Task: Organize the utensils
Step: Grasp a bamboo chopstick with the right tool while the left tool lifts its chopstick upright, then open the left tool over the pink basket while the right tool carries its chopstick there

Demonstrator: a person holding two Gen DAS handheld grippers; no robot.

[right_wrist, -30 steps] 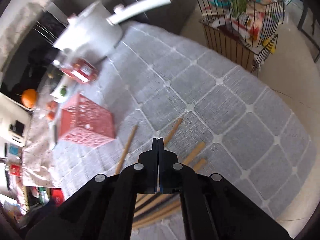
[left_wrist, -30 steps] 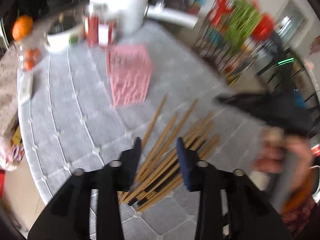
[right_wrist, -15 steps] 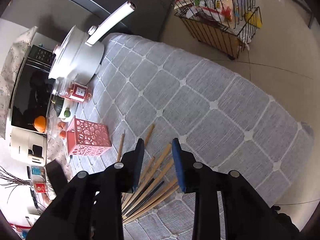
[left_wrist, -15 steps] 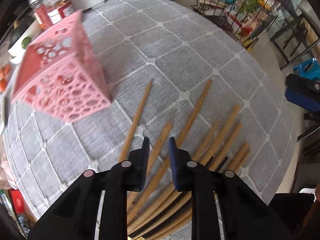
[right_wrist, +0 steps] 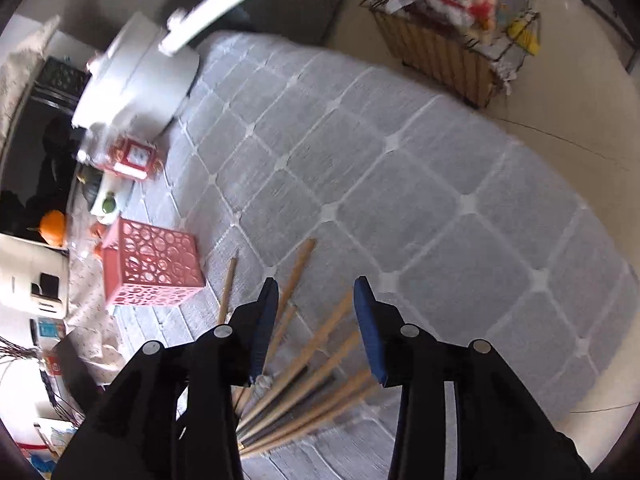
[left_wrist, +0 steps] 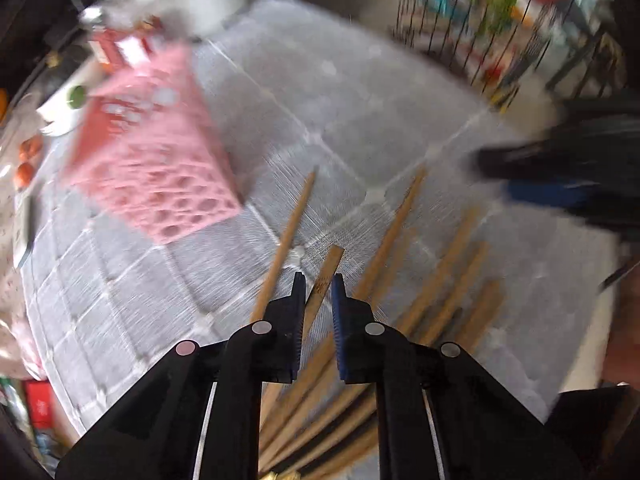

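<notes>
Pinching one chopstick (left_wrist: pixel 325 276), seemingly, the left gripper (left_wrist: pixel 316 280) is hovering right of the pink basket (left_wrist: pixel 160 184); the right gripper (right_wrist: pixel 314 292) is hanging spread apart over the chopstick pile (right_wrist: pixel 316 364).

Tan wooden chopsticks (right_wrist: pixel 304 356) with a few near-black ones among them, fanned on a grey cloth (right_wrist: pixel 400 184) crossed by a white diamond grid. Left of the chopsticks, a pink holder (right_wrist: pixel 150 268) pierced with a circle pattern. Beyond the holder: a white pot (right_wrist: pixel 136 80), a red-and-white jar (right_wrist: pixel 134 158), an orange fruit (right_wrist: pixel 53 227). Black grippers, blue pads (right_wrist: pixel 370 328) on the right gripper (right_wrist: pixel 316 308).
</notes>
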